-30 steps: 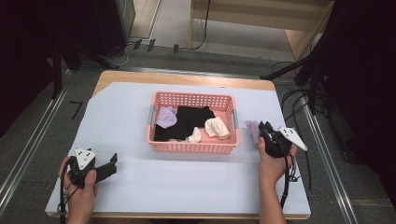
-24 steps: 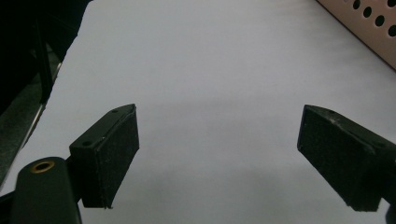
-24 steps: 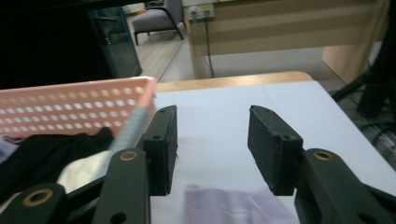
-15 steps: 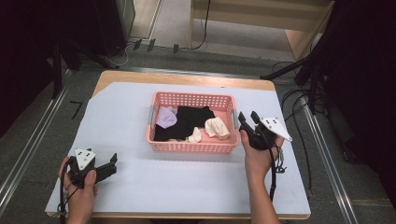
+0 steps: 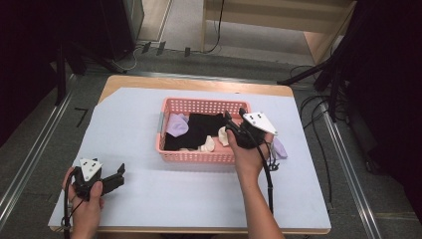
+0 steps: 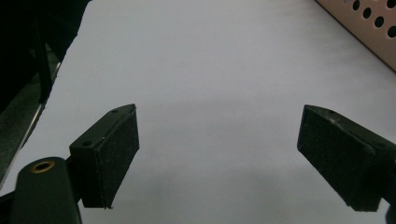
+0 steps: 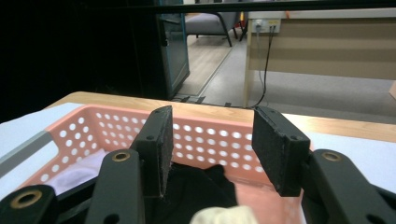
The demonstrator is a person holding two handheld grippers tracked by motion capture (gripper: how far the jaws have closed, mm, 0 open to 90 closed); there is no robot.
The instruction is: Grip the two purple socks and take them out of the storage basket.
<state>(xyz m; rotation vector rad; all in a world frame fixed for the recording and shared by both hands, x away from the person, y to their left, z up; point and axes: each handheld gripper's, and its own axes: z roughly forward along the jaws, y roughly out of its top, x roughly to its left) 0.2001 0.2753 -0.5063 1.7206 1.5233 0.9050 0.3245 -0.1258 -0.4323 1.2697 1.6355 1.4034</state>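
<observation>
A pink basket [image 5: 196, 156] in the middle of the white-covered table holds a lavender sock [image 5: 176, 124], a black cloth [image 5: 201, 127] and cream socks [image 5: 206, 145]. My right gripper [image 5: 234, 113] hovers over the basket's right end. Its jaws have just been opening and have nothing between them. In the right gripper view the right gripper [image 7: 212, 114] looks over the black cloth [image 7: 196, 191] and a cream sock [image 7: 219, 215] toward the basket's far wall [image 7: 93, 126]. My left gripper [image 5: 118, 175] rests open at the table's front left, over bare cover [image 6: 219, 70].
A lavender piece of cloth [image 5: 279, 148] lies on the table just right of the basket, beside the right wrist. Cables [image 5: 318, 124] trail on the floor past the table's right edge. A corner of the basket [image 6: 373, 28] shows in the left gripper view.
The right gripper has moved left and up, from beside the basket's right wall to over its right end, and its jaws have spread. The left gripper has stayed put.
</observation>
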